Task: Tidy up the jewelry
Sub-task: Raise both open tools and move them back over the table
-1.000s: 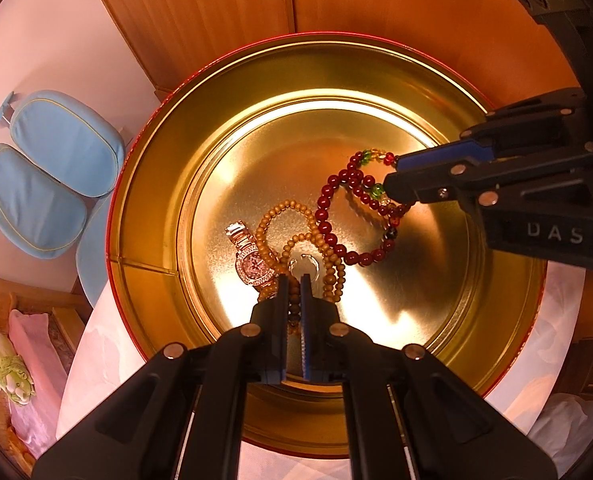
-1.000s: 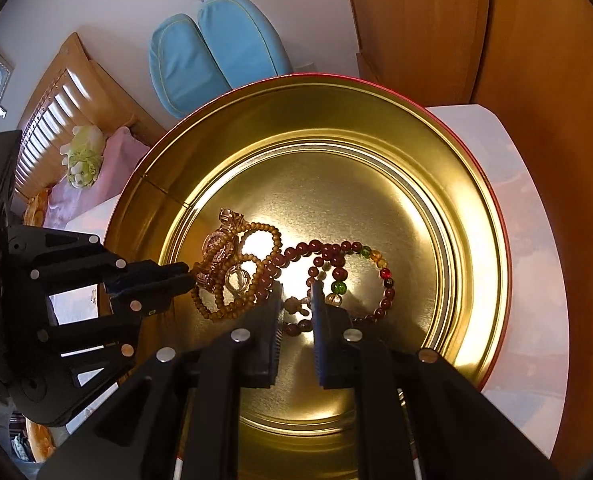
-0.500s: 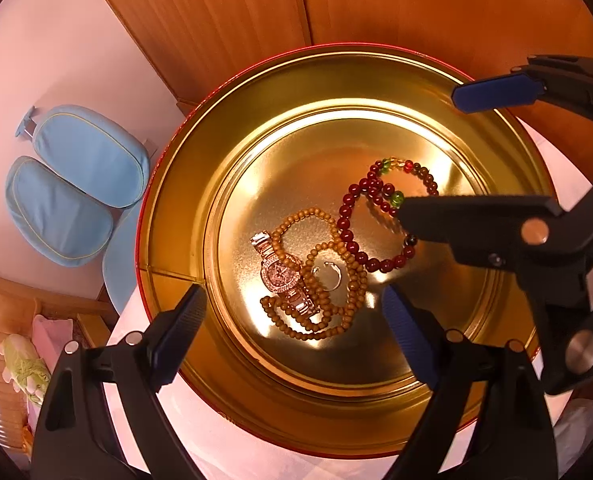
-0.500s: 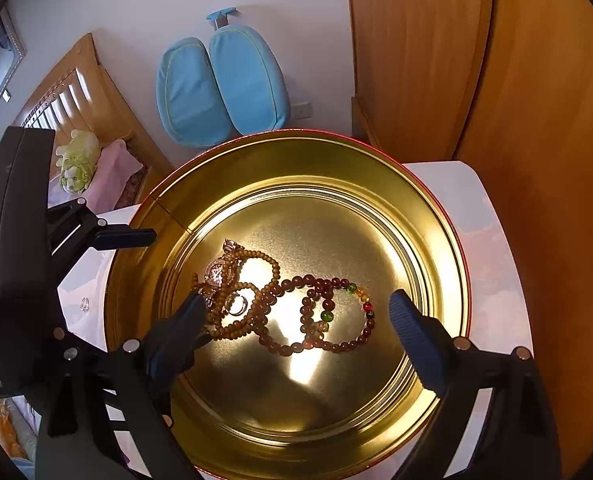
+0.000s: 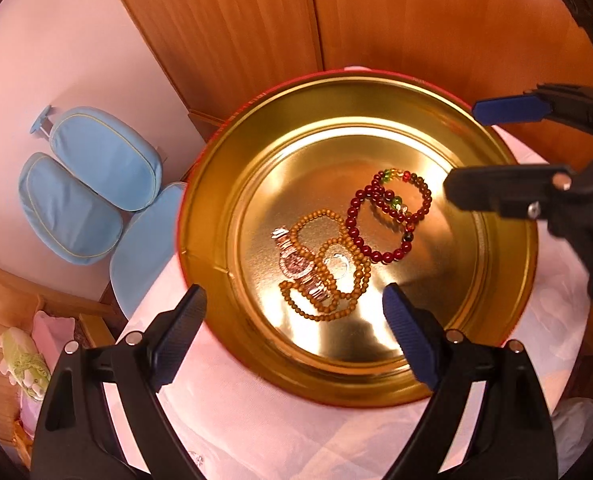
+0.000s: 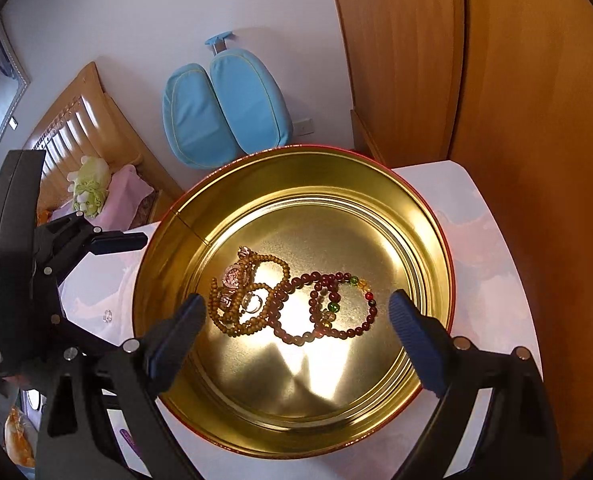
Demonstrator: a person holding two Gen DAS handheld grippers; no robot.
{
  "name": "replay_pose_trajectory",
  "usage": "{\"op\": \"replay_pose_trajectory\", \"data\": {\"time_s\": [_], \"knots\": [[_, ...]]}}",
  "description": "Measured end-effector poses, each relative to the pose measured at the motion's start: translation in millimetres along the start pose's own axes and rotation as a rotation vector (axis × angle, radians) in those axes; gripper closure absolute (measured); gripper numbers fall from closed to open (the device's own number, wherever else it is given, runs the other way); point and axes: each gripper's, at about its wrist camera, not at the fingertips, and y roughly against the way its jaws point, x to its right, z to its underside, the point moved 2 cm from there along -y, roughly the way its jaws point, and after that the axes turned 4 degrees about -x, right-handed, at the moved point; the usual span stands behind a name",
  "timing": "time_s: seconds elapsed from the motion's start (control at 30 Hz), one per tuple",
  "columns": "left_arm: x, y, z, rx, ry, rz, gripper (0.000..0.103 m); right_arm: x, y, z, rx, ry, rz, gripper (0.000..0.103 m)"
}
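**Both claws wide and empty above a gold tin holding all the jewelry**

Left wrist view: the left gripper [image 5: 294,312] is spread wide, holding nothing, above the near rim of the round gold tin [image 5: 508,184]. On the tin's floor the tan bead strand [image 5: 328,264] tangles over the watch [image 5: 296,264] and a small ring [image 5: 338,265], with the red bead bracelet [image 5: 380,216] touching its far side. To lift one piece cleanly I would pinch a loose outer loop, not the knot. The right gripper [image 5: 462,148] hangs over the far rim, so the tin's wall and that claw bound the reach.

Right wrist view: the right gripper [image 6: 296,320] is likewise wide and empty over the tin [image 6: 428,216]. White tabletop [image 6: 492,240] lies bare beside the tin, with a wooden wardrobe [image 6: 536,120] close behind.
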Motion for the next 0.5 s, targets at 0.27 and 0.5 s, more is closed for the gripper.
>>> {"op": "replay_pose_trajectory", "data": {"time_s": [0.27, 0.5], "knots": [[-43, 46, 43, 0.08, 0.147, 0.018, 0.016, -29, 35, 1, 0.104, 0.008, -0.102, 0.009], [-85, 58, 108, 0.067, 0.331, -0.009, 0.016, -79, 35, 3, 0.107, 0.098, -0.178, 0.009]]}}
